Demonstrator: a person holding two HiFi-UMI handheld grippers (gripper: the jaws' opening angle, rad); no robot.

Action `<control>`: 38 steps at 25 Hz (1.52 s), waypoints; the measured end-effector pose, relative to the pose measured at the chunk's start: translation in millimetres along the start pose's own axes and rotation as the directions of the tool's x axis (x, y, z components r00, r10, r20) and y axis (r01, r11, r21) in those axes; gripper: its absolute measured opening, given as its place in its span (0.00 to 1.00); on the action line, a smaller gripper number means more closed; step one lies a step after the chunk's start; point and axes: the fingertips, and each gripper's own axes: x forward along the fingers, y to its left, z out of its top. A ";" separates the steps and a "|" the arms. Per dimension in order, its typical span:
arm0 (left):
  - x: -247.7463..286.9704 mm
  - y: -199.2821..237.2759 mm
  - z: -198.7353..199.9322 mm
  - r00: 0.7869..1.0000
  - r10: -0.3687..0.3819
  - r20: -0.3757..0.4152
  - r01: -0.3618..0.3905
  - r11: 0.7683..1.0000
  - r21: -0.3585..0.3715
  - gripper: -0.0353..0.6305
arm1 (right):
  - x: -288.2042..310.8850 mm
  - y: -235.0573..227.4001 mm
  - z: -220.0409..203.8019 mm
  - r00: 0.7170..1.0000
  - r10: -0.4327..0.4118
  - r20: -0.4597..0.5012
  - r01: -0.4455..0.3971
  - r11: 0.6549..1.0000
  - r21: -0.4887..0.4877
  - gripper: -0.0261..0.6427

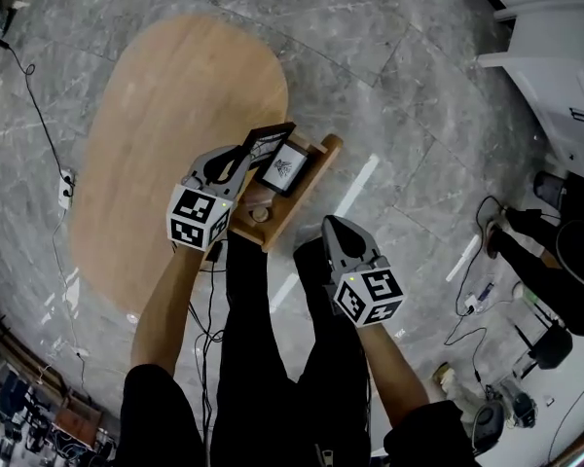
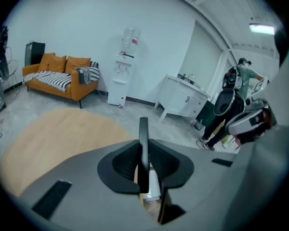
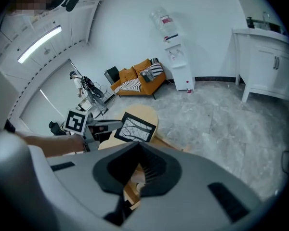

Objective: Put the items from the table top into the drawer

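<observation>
**Head view.** My left gripper (image 1: 241, 160) has its jaws pinching the picture frame (image 1: 284, 166) by one side edge. The frame sits at 1 o'clock from the gripper's marker cube. It is tilted over the far end of the open wooden drawer (image 1: 306, 191). I cannot tell whether it touches the drawer. The drawer stands pulled out from the edge of the oval wooden table (image 1: 175, 105), at 4 o'clock from the table's middle. A round knob (image 1: 260, 214) shows at its near end. My right gripper (image 1: 334, 228) hangs over the grey floor (image 1: 399, 76), at 4 o'clock from the drawer and apart from it.

**Left gripper view.** The frame is edge-on, a thin black strip upright between the two pads, which press on it from both sides.

**Right gripper view.** My right jaws are pressed together with nothing between them. Beyond them, at 12 o'clock, the frame shows its face, a print of bare branches, with the left gripper on its left edge.
</observation>
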 end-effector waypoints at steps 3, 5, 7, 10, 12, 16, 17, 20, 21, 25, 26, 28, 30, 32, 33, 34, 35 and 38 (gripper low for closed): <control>7.4 -12.3 -17.4 1.000 0.017 0.012 -0.016 0.993 -0.113 0.16 | -5.2 -6.6 -3.5 1.000 -0.005 -0.001 0.005 1.000 0.007 0.05; 11.1 -17.9 -27.7 0.999 0.033 0.024 -0.028 0.981 -0.190 0.16 | -7.6 -10.4 -6.5 1.000 -0.008 -0.005 0.008 1.000 0.012 0.05; 15.1 -23.1 -38.0 0.998 0.053 0.031 -0.044 0.967 -0.252 0.16 | -8.9 -13.3 -9.3 1.000 -0.012 -0.010 0.012 1.000 0.018 0.05; 23.0 -31.9 -53.9 0.997 0.066 0.030 -0.054 0.949 -0.311 0.16 | -9.1 -13.5 -11.9 1.000 -0.011 -0.017 0.011 1.000 0.021 0.05; 29.3 -38.3 -65.7 0.997 0.070 0.025 -0.057 0.934 -0.353 0.16 | -10.0 -13.6 -13.5 1.000 -0.008 -0.025 0.008 1.000 0.015 0.05; 41.0 -46.0 -93.0 0.995 0.103 -0.017 -0.102 0.914 -0.392 0.16 | -13.7 -16.9 -17.3 0.999 -0.013 -0.040 0.013 1.000 0.012 0.05; 44.0 -45.8 -99.5 0.993 0.112 -0.030 -0.115 0.909 -0.401 0.16 | -14.4 -18.4 -17.2 0.999 -0.014 -0.041 0.014 1.000 0.013 0.05; 55.1 -45.2 -118.6 0.992 0.122 -0.043 -0.128 0.875 -0.467 0.16 | -17.5 -25.5 -17.5 0.999 -0.020 -0.046 0.021 1.000 0.016 0.05; 58.0 -44.2 -123.1 0.992 0.122 -0.033 -0.123 0.858 -0.499 0.16 | -18.2 -27.5 -17.9 0.999 -0.023 -0.049 0.024 1.000 0.017 0.05; 68.0 -33.9 -136.1 0.990 0.142 0.010 -0.106 0.788 -0.607 0.16 | -19.1 -32.8 -17.7 0.998 -0.031 -0.053 0.032 0.999 0.020 0.05; 70.7 -31.3 -140.2 0.988 0.151 0.010 -0.112 0.772 -0.626 0.16 | -19.1 -34.4 -17.6 0.998 -0.033 -0.054 0.034 0.999 0.021 0.05; 73.4 -26.1 -147.1 0.985 0.171 0.001 -0.129 0.745 -0.654 0.16 | -19.4 -37.1 -17.5 0.998 -0.035 -0.054 0.037 0.999 0.025 0.05; 74.4 -23.5 -152.6 0.983 0.180 -0.042 -0.164 0.751 -0.639 0.16 | -20.0 -39.1 -16.7 0.998 -0.037 -0.053 0.038 0.999 0.028 0.05; 76.4 -27.4 -158.4 0.978 0.171 -0.117 -0.207 0.805 -0.556 0.19 | -20.1 -40.3 -15.4 0.998 -0.037 -0.051 0.039 0.999 0.032 0.05; 76.8 -31.0 -160.2 0.976 0.164 -0.144 -0.216 0.833 -0.510 0.22 | -20.1 -40.3 -15.0 0.998 -0.038 -0.049 0.039 0.999 0.034 0.05; 76.1 -34.4 -160.8 0.974 0.160 -0.161 -0.218 0.853 -0.475 0.24 | -20.1 -39.8 -14.7 0.998 -0.037 -0.047 0.039 0.999 0.037 0.05; 74.2 -36.8 -161.1 0.972 0.159 -0.170 -0.221 0.865 -0.451 0.24 | -20.1 -38.6 -14.5 0.998 -0.036 -0.044 0.038 0.998 0.041 0.05; 68.0 -36.4 -171.7 0.958 0.168 -0.231 -0.259 0.854 -0.452 0.20 | -19.6 -34.0 -14.5 0.999 -0.028 -0.039 0.030 0.998 0.046 0.05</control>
